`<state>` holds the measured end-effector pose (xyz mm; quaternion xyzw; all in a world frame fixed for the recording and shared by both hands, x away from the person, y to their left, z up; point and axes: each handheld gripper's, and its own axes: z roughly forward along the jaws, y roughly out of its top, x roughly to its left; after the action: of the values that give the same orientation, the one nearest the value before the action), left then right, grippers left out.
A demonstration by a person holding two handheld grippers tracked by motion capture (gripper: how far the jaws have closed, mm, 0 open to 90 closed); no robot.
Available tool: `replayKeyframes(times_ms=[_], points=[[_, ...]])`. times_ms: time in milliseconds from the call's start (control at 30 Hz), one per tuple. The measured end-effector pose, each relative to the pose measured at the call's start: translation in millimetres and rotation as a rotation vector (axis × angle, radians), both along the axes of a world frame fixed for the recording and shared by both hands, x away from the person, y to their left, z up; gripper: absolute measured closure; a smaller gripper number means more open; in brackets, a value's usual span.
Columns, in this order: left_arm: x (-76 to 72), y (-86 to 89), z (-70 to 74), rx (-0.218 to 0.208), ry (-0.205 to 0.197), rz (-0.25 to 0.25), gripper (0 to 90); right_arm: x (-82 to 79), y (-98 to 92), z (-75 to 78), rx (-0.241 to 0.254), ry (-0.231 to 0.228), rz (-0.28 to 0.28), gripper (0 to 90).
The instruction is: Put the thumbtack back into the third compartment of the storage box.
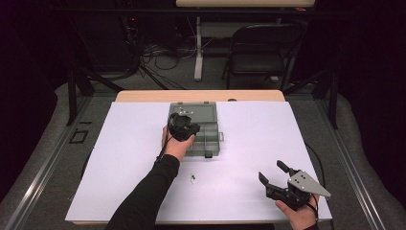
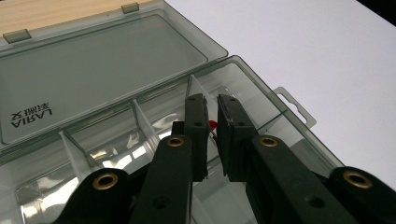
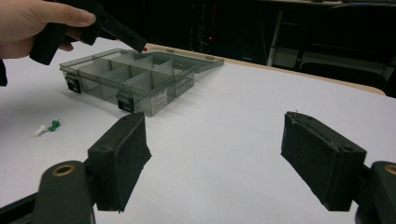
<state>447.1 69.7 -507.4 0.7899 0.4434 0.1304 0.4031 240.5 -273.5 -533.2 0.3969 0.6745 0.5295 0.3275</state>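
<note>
The white tabletop point(image 1: 249, 143) carries a grey see-through compartment box point(image 1: 206, 136) near its far edge, lid point(image 2: 93, 70) folded back flat. The left gripper point(image 2: 212, 135) hangs over the box's compartments, jaws closed narrow on a small red pushpin point(image 2: 212, 125) pinched between the pads. The right gripper point(image 1: 274, 173) rests near the tabletop's near right corner, jaws spread wide with nothing between them. A green pushpin point(image 3: 54, 124) and a white pushpin point(image 3: 40, 131) lie together on the tabletop, in front of the box.
</note>
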Motion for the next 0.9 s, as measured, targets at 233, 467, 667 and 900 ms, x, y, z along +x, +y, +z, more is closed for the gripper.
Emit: replayKeyframes(times_ms=[233,467,667,900], points=[[2.6,0.0,-4.2,0.010,0.009,-0.005,83.2,0.0,-0.4,0.1,0.001,0.002,-0.001,21.9],[2.9,-1.7,-6.0,0.012,0.007,-0.009,83.1,-0.1,-0.3,0.3,0.003,0.002,-0.001,21.9],[3.7,-2.5,-7.9,0.015,0.015,-0.005,83.0,-0.2,-0.1,0.3,0.004,0.002,0.001,21.9],[6.0,-0.9,-10.0,0.033,0.028,0.001,80.1,-0.4,-0.3,0.5,0.005,0.002,0.002,21.9]])
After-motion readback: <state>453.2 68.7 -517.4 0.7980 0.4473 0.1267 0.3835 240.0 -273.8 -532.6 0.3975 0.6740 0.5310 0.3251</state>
